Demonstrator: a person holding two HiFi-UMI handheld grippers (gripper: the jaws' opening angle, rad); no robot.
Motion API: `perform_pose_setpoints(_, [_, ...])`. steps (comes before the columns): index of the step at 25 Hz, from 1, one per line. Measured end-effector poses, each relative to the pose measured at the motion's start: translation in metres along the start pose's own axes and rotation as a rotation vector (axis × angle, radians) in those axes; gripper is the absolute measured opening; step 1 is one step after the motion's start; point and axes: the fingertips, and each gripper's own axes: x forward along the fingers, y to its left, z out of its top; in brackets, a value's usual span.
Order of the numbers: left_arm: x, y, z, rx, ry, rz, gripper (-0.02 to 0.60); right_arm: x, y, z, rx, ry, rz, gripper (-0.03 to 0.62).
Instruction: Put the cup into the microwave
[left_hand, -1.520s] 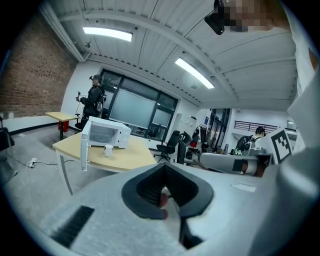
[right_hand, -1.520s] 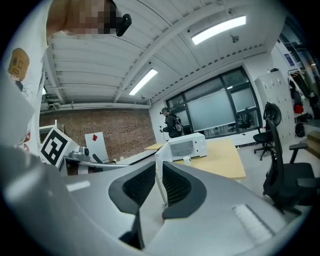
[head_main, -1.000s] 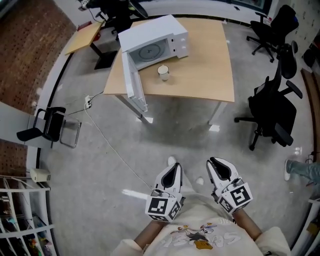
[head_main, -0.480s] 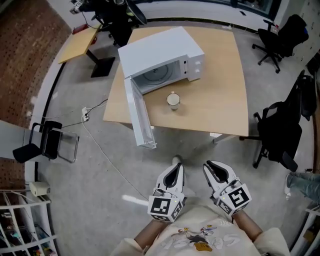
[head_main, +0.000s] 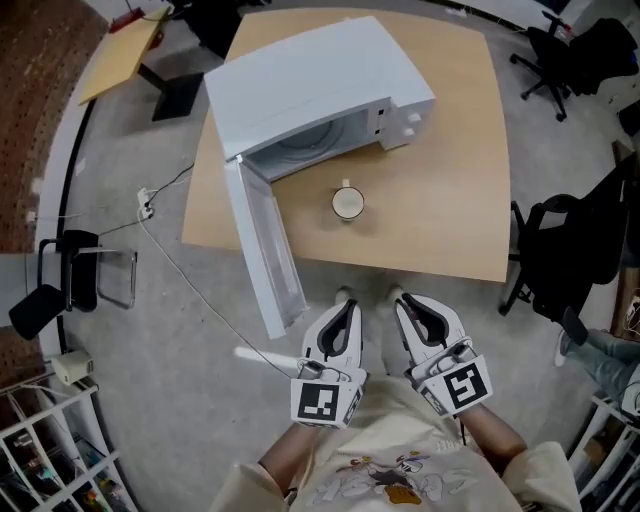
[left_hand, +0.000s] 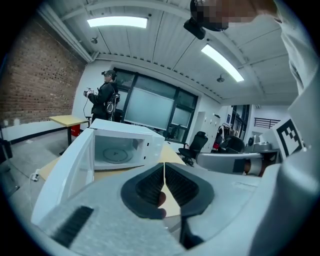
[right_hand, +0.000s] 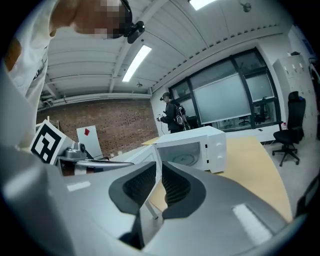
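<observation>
A white cup (head_main: 347, 203) stands upright on the wooden table (head_main: 440, 220), just in front of the white microwave (head_main: 310, 85). The microwave's door (head_main: 265, 255) hangs wide open past the table's near edge, and its turntable shows inside (left_hand: 116, 155). My left gripper (head_main: 345, 312) and right gripper (head_main: 410, 305) are held side by side over the floor, short of the table edge, both shut and empty. In the left gripper view the shut gripper (left_hand: 164, 166) points at the microwave (left_hand: 125, 147). The right gripper (right_hand: 159, 163) points at the microwave (right_hand: 192, 150) too. Neither gripper view shows the cup.
Black office chairs (head_main: 570, 240) stand right of the table. A folding chair (head_main: 70, 280) and a white cable (head_main: 190, 280) lie on the floor at the left. A wire shelf (head_main: 50, 450) fills the lower left corner. A person (left_hand: 106, 100) stands far behind the microwave.
Both grippers have advanced together toward the table, so the microwave, its open door and the cup now sit much nearer. The jaws stayed shut.
</observation>
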Motion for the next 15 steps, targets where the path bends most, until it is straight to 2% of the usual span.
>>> perform_pose_setpoints(3, [0.021,0.009,-0.008,-0.010,0.014,0.060,0.017,0.019,-0.020,-0.004,-0.061,-0.002,-0.016,0.046])
perform_pose_setpoints(7, [0.049,0.024,-0.015,-0.038,0.000,0.133,0.045,0.044,-0.048,-0.010,-0.061,-0.026,-0.058,0.046])
perform_pose_setpoints(10, [0.071,0.031,-0.021,-0.070,-0.021,0.176,0.107,0.057,-0.062,-0.021,-0.051,-0.014,-0.054,0.046])
perform_pose_setpoints(13, [0.089,0.041,-0.031,-0.053,-0.021,0.192,0.205,0.068,-0.071,-0.031,-0.046,0.000,-0.054,0.046])
perform_pose_setpoints(15, [0.099,0.047,-0.035,-0.067,-0.050,0.208,0.265,0.072,-0.077,-0.038,-0.042,0.018,-0.056,0.046])
